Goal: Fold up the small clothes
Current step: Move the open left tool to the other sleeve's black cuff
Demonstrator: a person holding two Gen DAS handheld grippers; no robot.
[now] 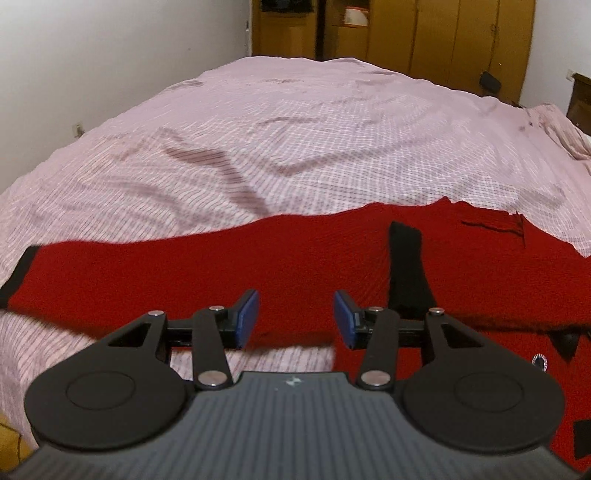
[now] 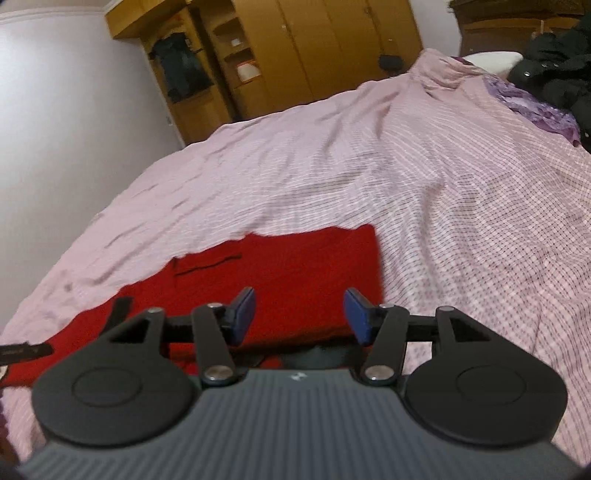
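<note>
A garment (image 1: 295, 266) lies spread on the bed sheet (image 1: 295, 129), its sleeve (image 1: 74, 269) extending to the left and a strap (image 1: 406, 266) lying across its body toward the right. The left gripper (image 1: 295, 319) sits over the garment's near edge with jaws apart, and the right gripper (image 2: 299, 317) sits likewise over the garment's right portion (image 2: 295, 266), sheet stretching beyond and to its right. Behind the bed stands a wardrobe (image 1: 424, 33), a wall (image 1: 110, 55) lies to the left, and a pile of clothes (image 2: 554, 74) rests at the bed's far right.
</note>
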